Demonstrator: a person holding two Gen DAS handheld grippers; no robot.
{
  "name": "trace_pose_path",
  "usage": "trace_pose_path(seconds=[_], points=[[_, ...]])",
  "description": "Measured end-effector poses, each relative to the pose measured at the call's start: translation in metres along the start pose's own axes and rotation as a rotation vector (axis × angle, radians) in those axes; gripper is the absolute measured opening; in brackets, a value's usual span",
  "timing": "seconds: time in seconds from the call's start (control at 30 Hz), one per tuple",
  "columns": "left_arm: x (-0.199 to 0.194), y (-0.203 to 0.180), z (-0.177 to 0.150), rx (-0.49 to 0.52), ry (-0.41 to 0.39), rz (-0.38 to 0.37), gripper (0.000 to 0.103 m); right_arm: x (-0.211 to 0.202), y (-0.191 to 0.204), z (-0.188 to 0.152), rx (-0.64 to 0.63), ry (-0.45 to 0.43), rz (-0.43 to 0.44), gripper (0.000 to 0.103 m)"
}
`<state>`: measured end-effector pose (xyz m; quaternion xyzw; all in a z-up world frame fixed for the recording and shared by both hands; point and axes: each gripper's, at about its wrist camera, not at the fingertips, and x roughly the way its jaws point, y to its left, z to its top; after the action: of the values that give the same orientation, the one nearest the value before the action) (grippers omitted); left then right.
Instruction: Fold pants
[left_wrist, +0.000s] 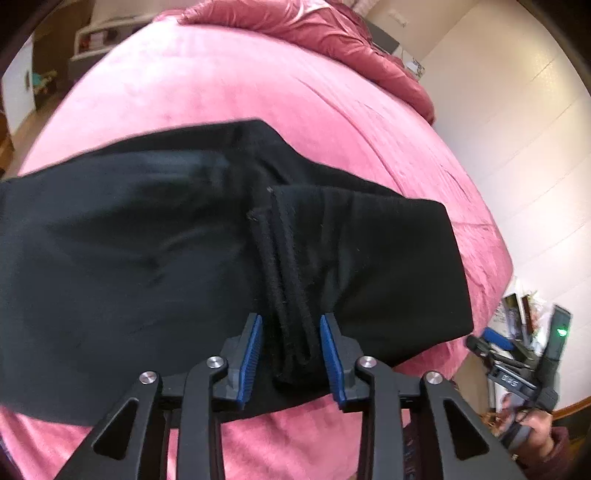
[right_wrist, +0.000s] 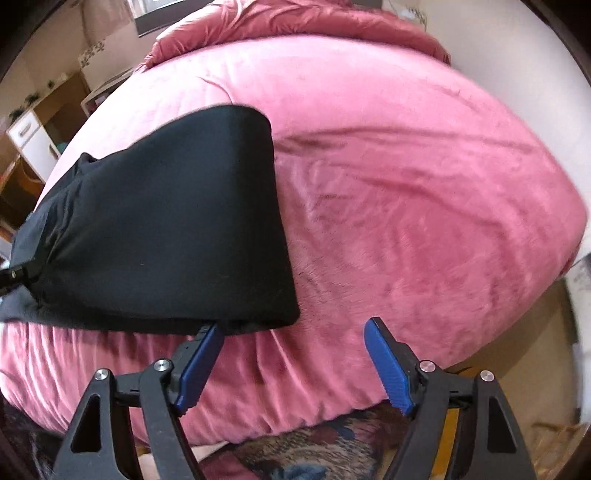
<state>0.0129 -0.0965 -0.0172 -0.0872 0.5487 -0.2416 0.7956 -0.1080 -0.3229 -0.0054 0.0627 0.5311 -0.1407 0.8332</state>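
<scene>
Black pants (left_wrist: 147, 251) lie folded across a pink bed (left_wrist: 229, 81). In the left wrist view the folded waist end with two black drawstrings (left_wrist: 288, 280) lies on top. My left gripper (left_wrist: 291, 332) is partly open, its blue pads on either side of a bunched fold and the drawstrings, not pressed shut. In the right wrist view the pants (right_wrist: 159, 229) lie left of centre, their folded edge near the bed's front. My right gripper (right_wrist: 293, 332) is wide open and empty, its left finger (right_wrist: 201, 354) just below the pants' front edge.
A rumpled pink duvet (left_wrist: 332, 33) is piled at the far end of the bed. The right gripper and the hand holding it (left_wrist: 524, 373) show in the left wrist view beside the bed. A patterned rug (right_wrist: 314, 454) lies below the bed's front edge.
</scene>
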Motion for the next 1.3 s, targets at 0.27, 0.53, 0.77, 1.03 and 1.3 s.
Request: trace_pose_path(seconds=[0.27, 0.53, 0.77, 1.03, 1.3], points=[[-0.043, 0.029, -0.015, -0.013, -0.071, 0.140, 0.041, -0.037, 0.047, 0.017, -0.152, -0.118, 0.011, 0.079], [-0.069, 0.052, -0.020, -0.055, -0.120, 0.259, 0.053, -0.014, 0.135, 0.049, -0.331, -0.097, 0.201, 0.079], [-0.080, 0.080, -0.027, -0.106, -0.133, 0.304, 0.061, 0.024, 0.186, 0.053, -0.348, -0.009, 0.276, 0.079], [-0.111, 0.142, -0.029, -0.231, -0.138, 0.295, 0.062, 0.039, 0.187, 0.055, -0.303, -0.004, 0.285, 0.082], [-0.149, 0.233, -0.035, -0.379, -0.143, 0.264, 0.060, 0.043, 0.181, 0.052, -0.298, -0.021, 0.285, 0.083]])
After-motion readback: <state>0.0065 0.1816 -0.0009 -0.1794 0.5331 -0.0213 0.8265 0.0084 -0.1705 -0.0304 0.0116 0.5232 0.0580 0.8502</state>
